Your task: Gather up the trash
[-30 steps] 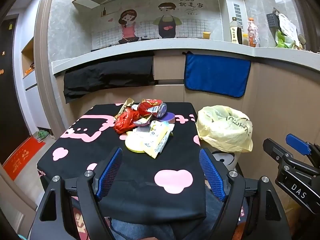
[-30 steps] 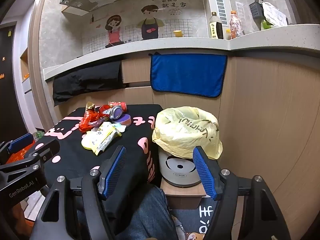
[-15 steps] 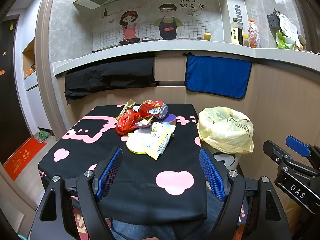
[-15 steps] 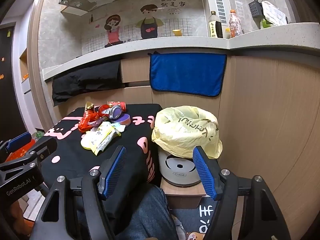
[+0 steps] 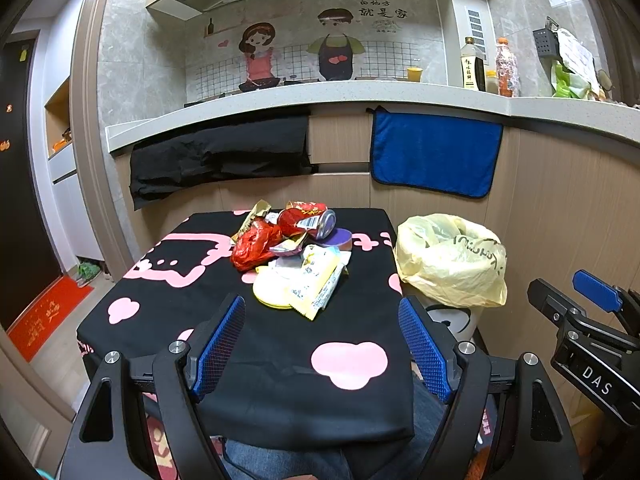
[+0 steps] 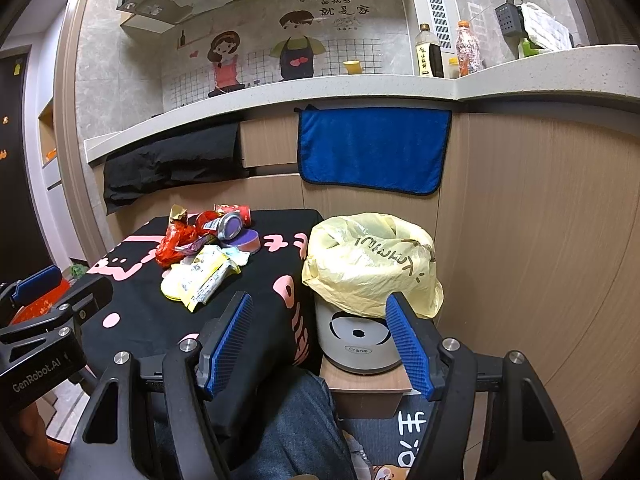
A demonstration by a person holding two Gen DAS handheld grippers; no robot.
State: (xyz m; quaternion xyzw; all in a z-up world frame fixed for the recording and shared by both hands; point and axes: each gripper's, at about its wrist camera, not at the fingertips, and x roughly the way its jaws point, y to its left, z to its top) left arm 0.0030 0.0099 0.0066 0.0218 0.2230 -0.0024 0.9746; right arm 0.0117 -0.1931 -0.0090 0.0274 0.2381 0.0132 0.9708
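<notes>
A heap of trash sits mid-table on the black cloth with pink shapes [image 5: 348, 364]: a crumpled red wrapper [image 5: 256, 245], a red can on its side [image 5: 308, 218], a purple disc [image 5: 340, 237], a yellow-white snack packet [image 5: 316, 280] and a yellow lid [image 5: 268, 294]. Right of the table stands a white bin lined with a yellow bag [image 5: 450, 260], also in the right wrist view [image 6: 372, 264]. My left gripper [image 5: 322, 342] is open above the table's near edge, short of the heap. My right gripper [image 6: 320, 338] is open, level with the bin, holding nothing.
A counter runs behind, with a black cloth [image 5: 220, 156] and a blue towel [image 5: 434, 154] hanging from it. The wood panel wall [image 6: 540, 240] closes in on the right. The bin stands on a small wooden stool [image 6: 368, 388]. A person's jeans-clad leg [image 6: 296, 432] is below.
</notes>
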